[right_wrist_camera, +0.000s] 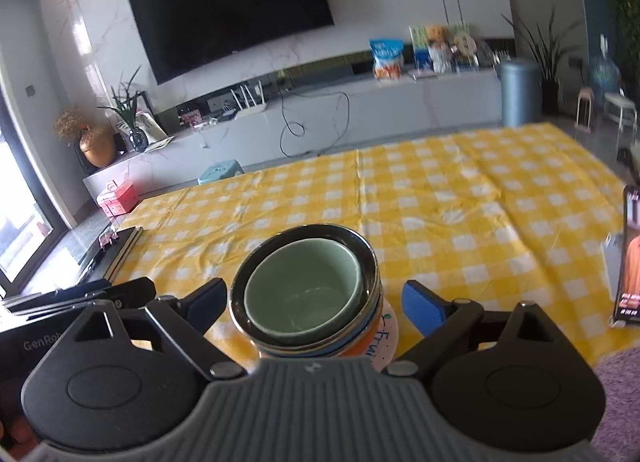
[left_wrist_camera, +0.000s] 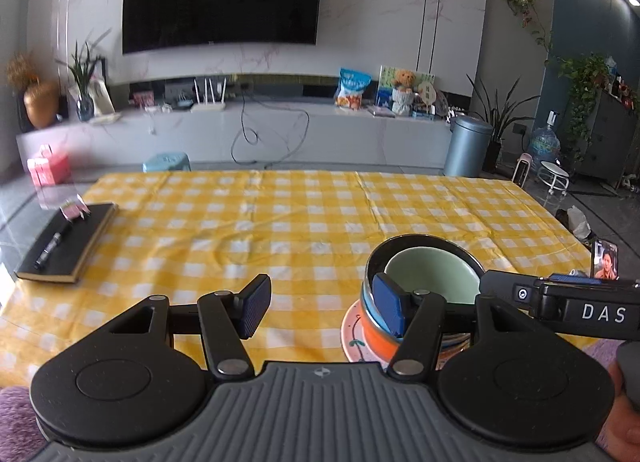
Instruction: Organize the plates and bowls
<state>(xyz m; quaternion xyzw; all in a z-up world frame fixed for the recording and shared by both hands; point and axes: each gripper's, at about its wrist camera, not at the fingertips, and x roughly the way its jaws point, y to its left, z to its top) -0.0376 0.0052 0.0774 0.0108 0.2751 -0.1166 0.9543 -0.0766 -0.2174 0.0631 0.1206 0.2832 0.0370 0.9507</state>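
Your right tool (right_wrist_camera: 316, 304) is wide open with nothing gripped: the stack of bowls (right_wrist_camera: 308, 302) sits in the gap between its pads, and neither pad touches it. Your left tool (left_wrist_camera: 324, 308) is also open and empty. Its right pad overlaps the near side of the stack in the left wrist view, but I read that as just in front of it, not pressing on it; the angle is poor, so treat that as likely rather than sure.

Progress: looks essentially done. Everything you'd sort is in one pile near your edge of the worktop (left_wrist_camera: 280, 213), on the yellow checked cloth.

Contents, top down:
- pale green bowl (right_wrist_camera: 302, 292), nested innermost, empty and upright
- dark bowl with a shiny rim (left_wrist_camera: 420, 246) around it
- blue bowl (right_wrist_camera: 370, 322) under that, then an orange bowl (left_wrist_camera: 378, 336); I can't count the layers exactly
- a patterned plate (left_wrist_camera: 352, 336) at the bottom, with lettering on the rim, carrying the lot

No other plates or bowls show on the cloth in either view. What's left, as I judge it: back both tools clear of the stack.

Not part of the job: a black notebook (left_wrist_camera: 66, 242) with a pen (left_wrist_camera: 52, 244) on it at the far left, and a phone (right_wrist_camera: 632, 254) propped up on the right, screen lit. Both are well apart from the stack.
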